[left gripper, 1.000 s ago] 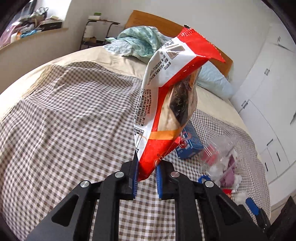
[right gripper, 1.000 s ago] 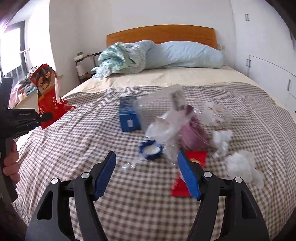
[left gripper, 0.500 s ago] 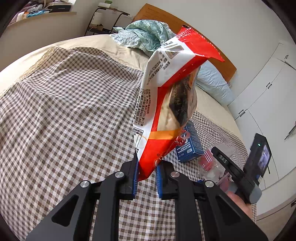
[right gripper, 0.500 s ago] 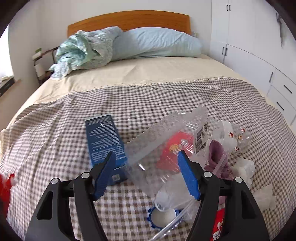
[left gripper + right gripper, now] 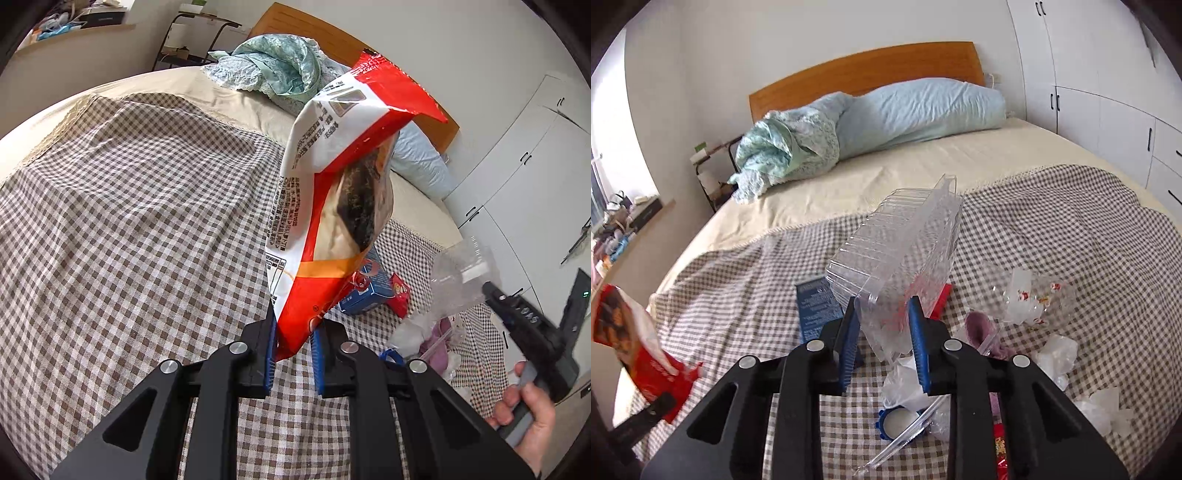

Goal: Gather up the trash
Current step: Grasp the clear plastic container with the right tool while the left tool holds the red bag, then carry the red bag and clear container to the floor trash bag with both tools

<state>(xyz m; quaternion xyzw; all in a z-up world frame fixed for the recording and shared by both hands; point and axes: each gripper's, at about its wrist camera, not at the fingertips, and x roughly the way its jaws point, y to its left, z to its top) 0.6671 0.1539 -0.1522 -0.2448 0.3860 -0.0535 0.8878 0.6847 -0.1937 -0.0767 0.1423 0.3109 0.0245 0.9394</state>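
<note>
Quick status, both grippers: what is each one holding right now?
Left gripper: shut on red snack bag.
Right gripper: closing around clear plastic container.

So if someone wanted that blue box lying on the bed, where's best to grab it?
Probably across its narrow width, from above: the blue box lies flat on the checked blanket, long and slim. The left side looks free; the clear plastic container crowds the right.

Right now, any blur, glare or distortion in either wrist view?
Left wrist: sharp, heavy fisheye bending the wardrobe; snack bag crisp, no glare. Right wrist: clear tray sharp, the window edge at left washed out, dark vignette in corners.
</note>
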